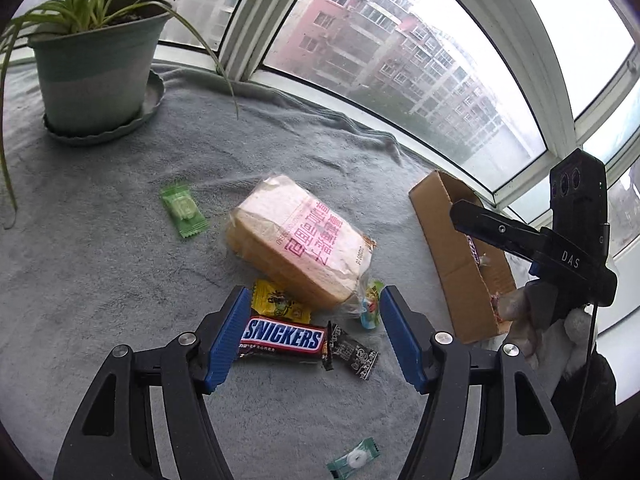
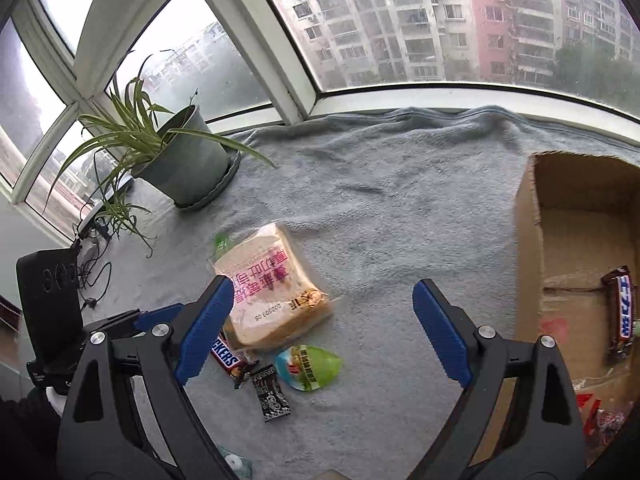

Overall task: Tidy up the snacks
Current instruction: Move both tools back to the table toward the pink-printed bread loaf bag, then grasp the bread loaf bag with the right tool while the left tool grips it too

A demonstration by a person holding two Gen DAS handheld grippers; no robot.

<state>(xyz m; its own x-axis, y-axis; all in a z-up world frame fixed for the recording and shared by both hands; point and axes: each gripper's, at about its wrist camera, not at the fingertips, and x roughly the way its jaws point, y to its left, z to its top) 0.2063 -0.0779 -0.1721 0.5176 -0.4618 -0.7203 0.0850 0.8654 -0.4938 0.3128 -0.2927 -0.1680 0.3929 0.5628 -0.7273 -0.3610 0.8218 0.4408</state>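
Snacks lie on a grey towel (image 1: pixel 100 248). My left gripper (image 1: pixel 314 308) is open and empty, its blue fingers straddling a Snickers bar (image 1: pixel 283 338). Around the bar lie a yellow candy (image 1: pixel 280 302), a black candy (image 1: pixel 354 350) and a bagged bread loaf (image 1: pixel 300 240). A green candy (image 1: pixel 183 210) lies further left, a mint (image 1: pixel 354 460) nearer. My right gripper (image 2: pixel 324 300) is open and empty above the towel, right of the bread (image 2: pixel 272 292), above a green jelly pack (image 2: pixel 310 366). The cardboard box (image 2: pixel 532 240) at right holds another Snickers bar (image 2: pixel 622 314).
A potted spider plant (image 1: pixel 94 60) stands at the far left on the towel. The window frame (image 1: pixel 360 96) runs along the back edge. Cables and a black device (image 2: pixel 48 300) sit at the left in the right wrist view.
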